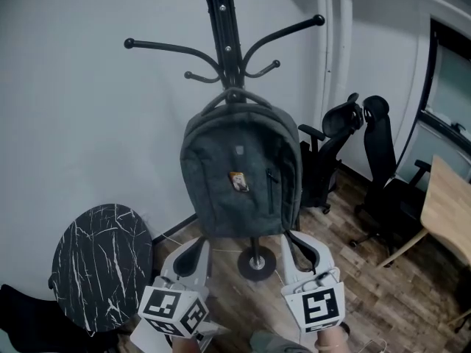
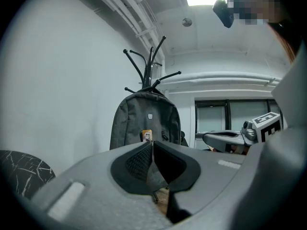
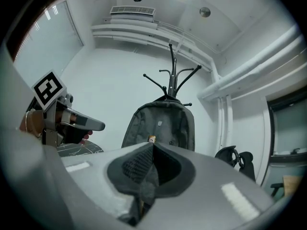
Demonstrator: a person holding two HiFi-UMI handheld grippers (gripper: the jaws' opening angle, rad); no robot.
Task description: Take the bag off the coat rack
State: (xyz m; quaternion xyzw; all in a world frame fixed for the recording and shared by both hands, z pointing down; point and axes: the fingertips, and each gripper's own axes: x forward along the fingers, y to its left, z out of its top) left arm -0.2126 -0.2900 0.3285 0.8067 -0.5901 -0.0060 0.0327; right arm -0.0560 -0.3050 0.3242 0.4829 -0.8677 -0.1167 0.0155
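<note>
Bag (image 1: 239, 171) hangs on the front of the coat rack (image 1: 221, 20). Its top loop (image 1: 235, 94) sits over a lower hook, and the body hangs down the pole to just above the rack base (image 1: 257, 263). It's not off yet, so we read this as the approach.

Left gripper (image 1: 197, 245) and right gripper (image 1: 296, 241) are in front of the rack, one either side of the pole line, low against the bag and apart from it. Both sets of fingers are fully closed, pads together, with nothing between them in either gripper view.

How we do this step well (our call):
- Open one gripper before contact, since closed fingers can only push.
- Target the top loop at the hook. No shoulder straps are visible from here.
- Lift straight up until the loop clears the hook tip, then draw the bag away from the rack. Pulling outward first drags the rack.
- Use the second gripper under the bag's bottom edge to carry the weight and stop any swing.
- The rack base looks small, so we see a tip risk and keep side loads low.
- Office chairs (image 1: 335, 145) stand right of the rack, so bring the bag out towards us.
</note>
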